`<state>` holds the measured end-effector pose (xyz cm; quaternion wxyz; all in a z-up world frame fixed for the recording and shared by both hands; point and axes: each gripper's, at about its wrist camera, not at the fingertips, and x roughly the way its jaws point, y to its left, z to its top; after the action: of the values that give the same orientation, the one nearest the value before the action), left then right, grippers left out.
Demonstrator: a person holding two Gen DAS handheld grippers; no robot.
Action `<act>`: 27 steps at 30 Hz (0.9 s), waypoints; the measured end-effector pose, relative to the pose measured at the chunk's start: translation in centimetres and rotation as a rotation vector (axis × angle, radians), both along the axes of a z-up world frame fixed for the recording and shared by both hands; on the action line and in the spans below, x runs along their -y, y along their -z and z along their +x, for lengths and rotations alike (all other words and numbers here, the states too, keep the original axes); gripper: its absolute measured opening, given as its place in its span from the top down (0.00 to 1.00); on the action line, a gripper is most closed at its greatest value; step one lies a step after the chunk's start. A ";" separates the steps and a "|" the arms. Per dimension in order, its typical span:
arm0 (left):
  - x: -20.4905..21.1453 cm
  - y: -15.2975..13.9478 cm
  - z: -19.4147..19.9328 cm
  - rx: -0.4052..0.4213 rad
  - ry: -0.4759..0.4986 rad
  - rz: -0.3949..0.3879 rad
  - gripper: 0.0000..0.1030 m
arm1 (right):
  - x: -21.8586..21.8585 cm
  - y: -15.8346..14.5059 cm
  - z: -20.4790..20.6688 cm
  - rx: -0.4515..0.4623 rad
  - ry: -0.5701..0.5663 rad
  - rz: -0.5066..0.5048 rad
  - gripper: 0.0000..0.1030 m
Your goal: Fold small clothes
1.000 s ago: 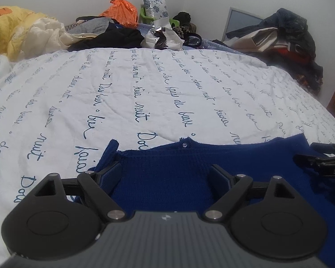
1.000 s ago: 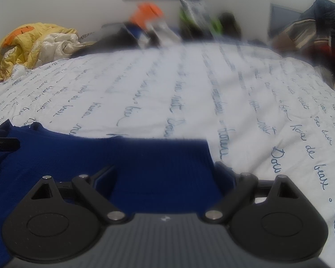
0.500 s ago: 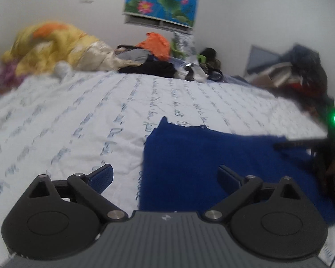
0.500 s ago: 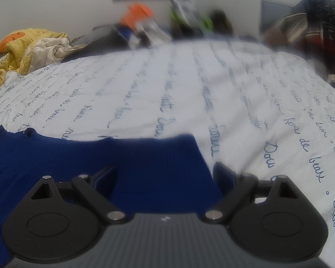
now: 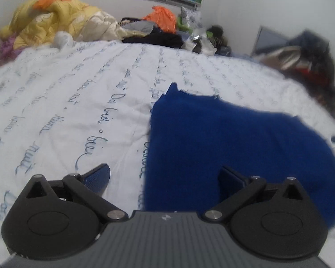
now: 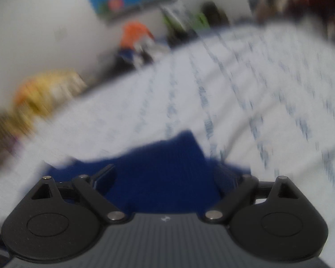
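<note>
blur across nearly all of the right wrist view: far wall, poster and clutter smeared to colour patches, print on the bedsheet [image 6: 245, 93] unreadable. blue garment [image 6: 163, 174] cut off by the gripper body at the near edge, outline soft, knit texture lost. right gripper [image 6: 165, 174] spread wide above the garment, jaws apart, nothing pinched between the dark pads.

sharper in the left wrist view: blue garment [image 5: 234, 147] lying flat on the white bedsheet [image 5: 67, 102], fuzzy knit surface, straight left edge, small pointed corner at the far left, right side running out toward the frame edge. left gripper [image 5: 165, 176] released, jaws wide; left finger over bare sheet, right finger over the blue knit, contact not clear. cursive blue script in rows on the quilted sheet. far left, crumpled yellow quilt [image 5: 55, 17], glossy and puffy. far centre, orange bag [image 5: 163, 17] among dark clothes. far right, dark clothes heap [image 5: 306, 55], blurred.
</note>
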<state>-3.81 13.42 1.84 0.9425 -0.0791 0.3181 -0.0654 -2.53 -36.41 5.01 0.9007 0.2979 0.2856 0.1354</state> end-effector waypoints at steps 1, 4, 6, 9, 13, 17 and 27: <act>-0.3 -0.2 -0.5 -0.007 0.024 -0.023 0.00 | 1.5 0.0 -1.5 0.004 -0.013 0.075 0.09; 0.1 -0.4 -1.6 -0.017 0.060 -0.009 0.00 | 3.6 0.9 -4.3 -0.077 -0.061 0.150 0.09; 0.4 -0.4 -2.1 -0.023 0.102 -0.034 0.00 | 3.9 1.9 -5.4 -0.141 -0.084 0.159 0.20; 0.5 -0.4 -2.3 -0.040 0.149 -0.061 0.01 | 4.2 3.7 -6.3 -0.216 -0.119 0.203 0.45; 0.6 -0.4 -2.5 -0.049 0.143 -0.039 0.11 | 4.7 3.8 -6.5 -0.223 -0.112 0.197 0.54; 0.2 -0.9 -2.6 -0.086 0.144 -0.092 0.34 | 4.4 2.6 -6.7 -0.220 -0.127 0.135 0.52; -0.8 -1.1 -2.6 -0.154 0.190 -0.172 0.35 | 5.1 3.2 -8.0 -0.256 -0.113 0.087 0.52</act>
<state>-6.44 14.20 2.94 0.8947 -0.1341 0.3885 -0.1750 -10.48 -41.46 1.84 0.8340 0.3350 0.4085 0.1591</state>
